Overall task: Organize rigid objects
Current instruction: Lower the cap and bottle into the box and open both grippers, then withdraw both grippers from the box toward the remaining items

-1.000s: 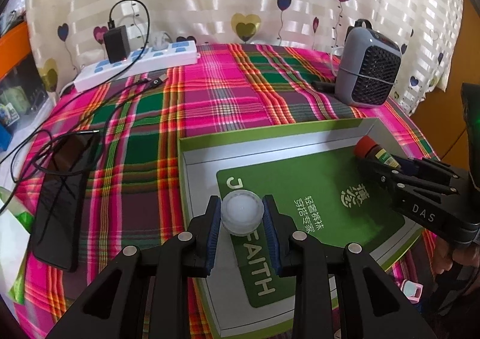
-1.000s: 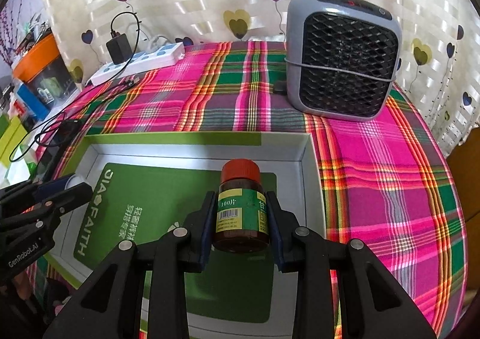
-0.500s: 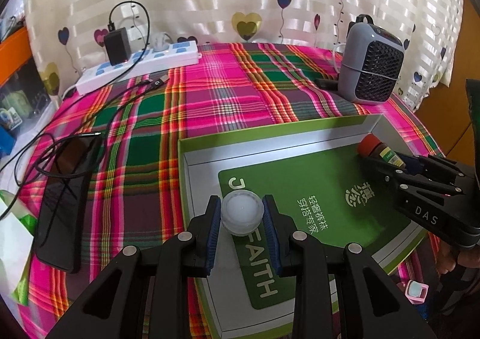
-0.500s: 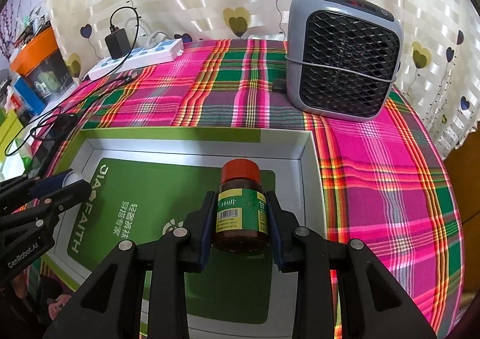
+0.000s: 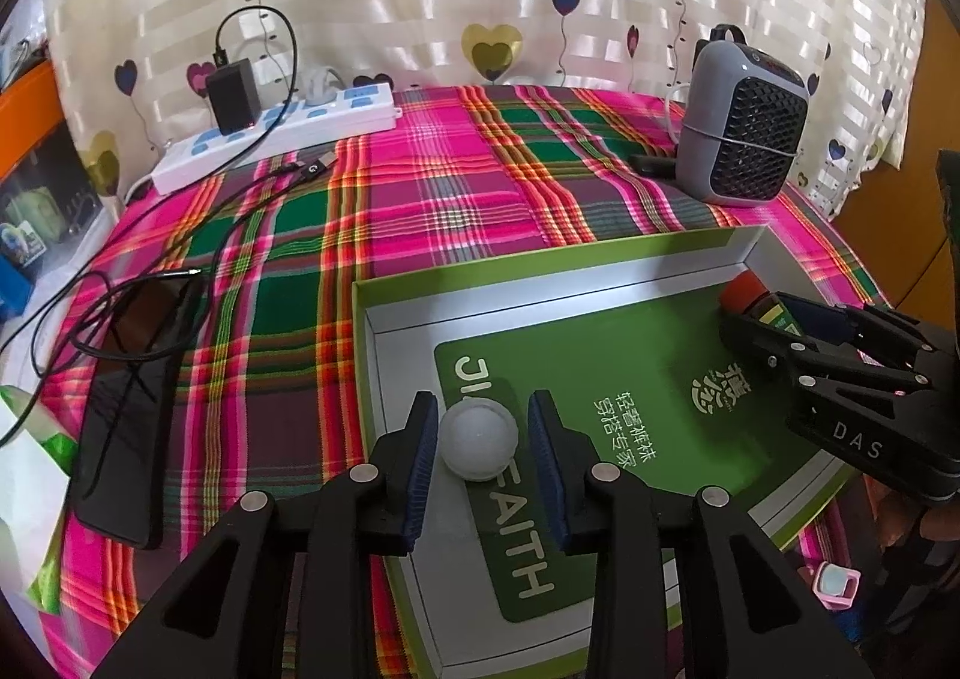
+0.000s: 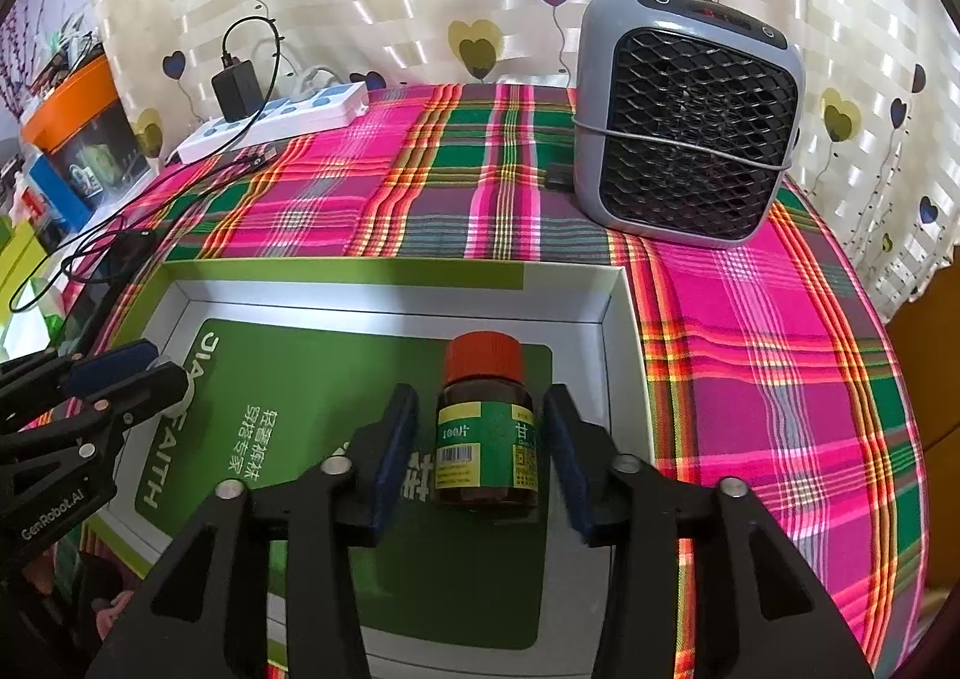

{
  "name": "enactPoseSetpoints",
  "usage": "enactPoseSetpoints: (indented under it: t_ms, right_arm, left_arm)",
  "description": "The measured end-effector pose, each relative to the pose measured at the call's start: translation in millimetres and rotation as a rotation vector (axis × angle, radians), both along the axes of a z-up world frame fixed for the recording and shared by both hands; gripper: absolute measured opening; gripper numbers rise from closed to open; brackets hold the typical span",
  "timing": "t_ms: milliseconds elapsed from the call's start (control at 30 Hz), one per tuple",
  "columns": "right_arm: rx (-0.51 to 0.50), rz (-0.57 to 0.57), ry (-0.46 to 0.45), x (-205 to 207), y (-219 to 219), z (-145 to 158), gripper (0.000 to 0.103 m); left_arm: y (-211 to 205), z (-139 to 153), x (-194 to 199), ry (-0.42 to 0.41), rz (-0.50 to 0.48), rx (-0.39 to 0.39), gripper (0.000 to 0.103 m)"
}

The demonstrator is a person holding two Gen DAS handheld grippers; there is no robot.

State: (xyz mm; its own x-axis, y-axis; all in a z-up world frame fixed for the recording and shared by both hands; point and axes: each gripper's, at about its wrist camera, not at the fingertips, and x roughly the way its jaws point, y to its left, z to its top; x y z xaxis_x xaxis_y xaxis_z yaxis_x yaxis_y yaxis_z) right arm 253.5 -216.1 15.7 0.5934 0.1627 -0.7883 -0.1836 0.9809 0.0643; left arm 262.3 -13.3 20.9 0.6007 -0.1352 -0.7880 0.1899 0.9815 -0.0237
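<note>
Between each gripper's released jaws sit the bottle point(image 6: 487, 427) and white ball point(image 5: 479, 440).

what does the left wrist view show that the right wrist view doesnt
Only the left wrist view shows the black phone lying flat on the cloth, a small pink item at the lower right, and the white ball's full round face. Only the right wrist view shows the brown bottle's green label head on. Both show the green box, heater, power strip, and both grippers, left gripper and right gripper, open around their objects.
</note>
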Motion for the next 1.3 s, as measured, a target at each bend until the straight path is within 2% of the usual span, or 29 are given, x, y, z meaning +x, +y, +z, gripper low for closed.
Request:
enactPoseSetpoints:
  t_ms: [467, 900, 1300]
  right_arm:
    - [0.035, -0.016, -0.036, -10.6, -3.7, 6.4, 0.047]
    - [0.066, -0.011, -0.09, -44.1, -7.1, 27.1, 0.047]
    - [0.064, -0.002, -0.132, -81.8, -13.4, 33.8, 0.047]
  left_arm:
    - [0.4, 12.8, -13.2, -0.027, 0.01, -0.013, 0.037]
    - [10.4, 37.4, -56.4, -0.1, 0.023, -0.037, 0.037]
    - [27.6, 40.4, -92.9, -0.121, 0.05, -0.056, 0.037]
